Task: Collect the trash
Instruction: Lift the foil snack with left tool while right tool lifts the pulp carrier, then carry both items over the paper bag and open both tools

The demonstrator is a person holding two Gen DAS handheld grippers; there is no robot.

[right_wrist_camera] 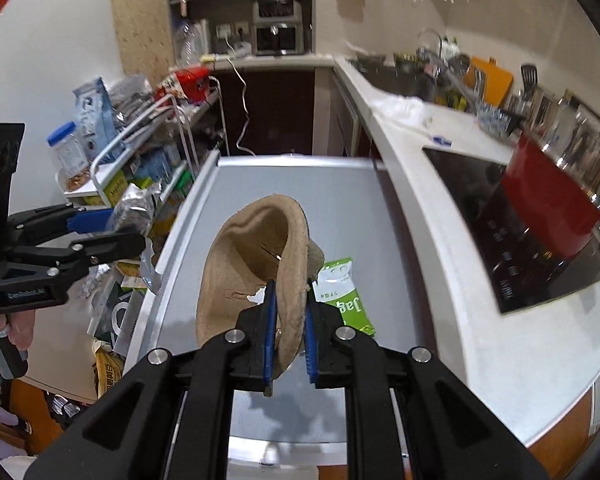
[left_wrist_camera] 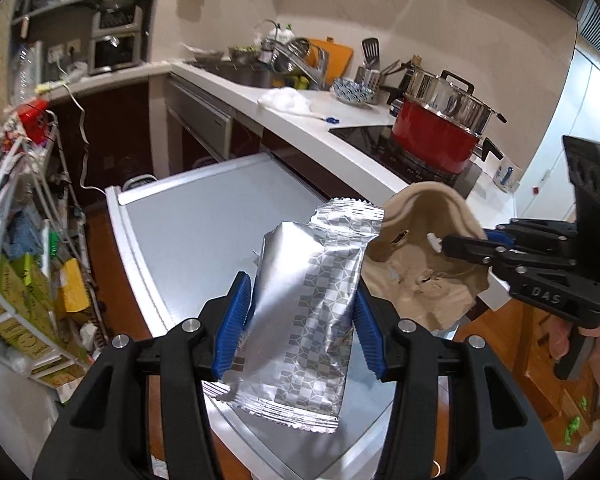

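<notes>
My left gripper (left_wrist_camera: pixel 300 312) is shut on a silver foil snack wrapper (left_wrist_camera: pixel 304 304) and holds it above the grey pull-out table (left_wrist_camera: pixel 188 216). My right gripper (right_wrist_camera: pixel 288 320) is shut on a torn brown cardboard cup tray (right_wrist_camera: pixel 252 264), held above the same table (right_wrist_camera: pixel 300 184). The tray also shows in the left wrist view (left_wrist_camera: pixel 420 240), just right of the wrapper. The left gripper with the wrapper (right_wrist_camera: pixel 134 206) shows at the left of the right wrist view. A green snack packet (right_wrist_camera: pixel 342 292) lies on the table under the tray.
A white counter (left_wrist_camera: pixel 332 132) runs along the right with a red pot (left_wrist_camera: pixel 440 136) on a black hob (right_wrist_camera: pixel 512 240). A sink with dishes (left_wrist_camera: pixel 260 64) is further back. A cluttered wire rack (left_wrist_camera: pixel 32 220) stands left of the table.
</notes>
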